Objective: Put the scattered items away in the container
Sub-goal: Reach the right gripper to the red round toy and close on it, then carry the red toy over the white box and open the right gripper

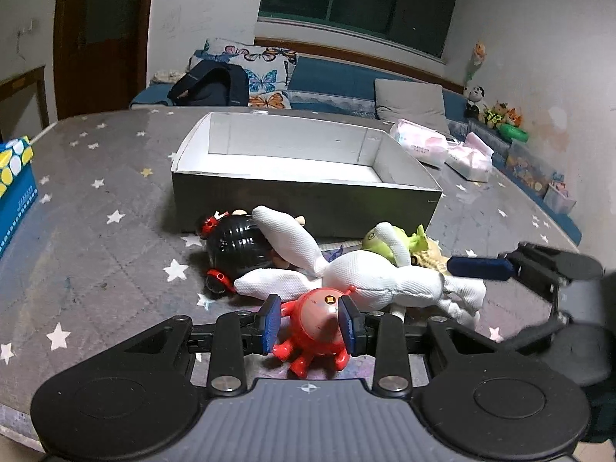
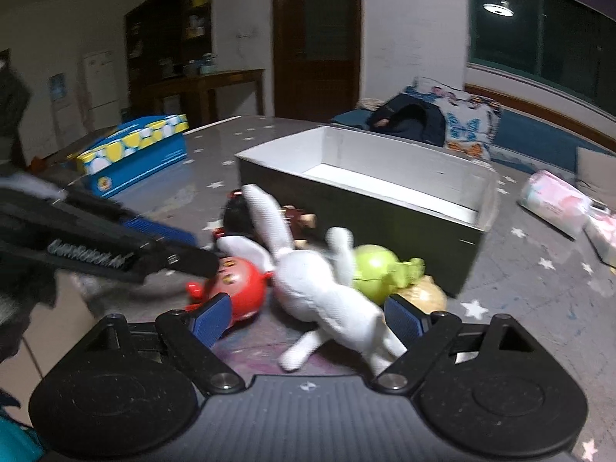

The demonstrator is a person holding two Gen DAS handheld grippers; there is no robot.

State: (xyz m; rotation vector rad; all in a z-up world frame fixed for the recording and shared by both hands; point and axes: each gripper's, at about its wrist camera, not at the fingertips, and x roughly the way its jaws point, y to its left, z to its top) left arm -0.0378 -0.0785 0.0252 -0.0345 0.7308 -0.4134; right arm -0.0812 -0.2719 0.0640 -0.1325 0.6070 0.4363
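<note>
A grey box with a white inside [image 1: 308, 188] stands on the star-patterned mat. In front of it lie a white stuffed rabbit [image 1: 369, 273], a black-haired doll [image 1: 235, 246], a green toy [image 1: 389, 238] and a tan toy [image 1: 431, 256]. My left gripper [image 1: 310, 321] is shut on a red round toy [image 1: 317, 321]. My right gripper [image 2: 308, 317] is open, its pads either side of the white rabbit [image 2: 327, 292]. In the right wrist view the red toy [image 2: 238, 285], green toy [image 2: 375, 267] and box [image 2: 369, 200] also show.
A blue and yellow box [image 1: 15, 181] stands at the left of the mat, and also shows in the right wrist view [image 2: 134, 150]. Pink tissue packs [image 1: 442, 146] lie right of the grey box. A bed with pillows and a dark backpack [image 1: 211, 86] is behind.
</note>
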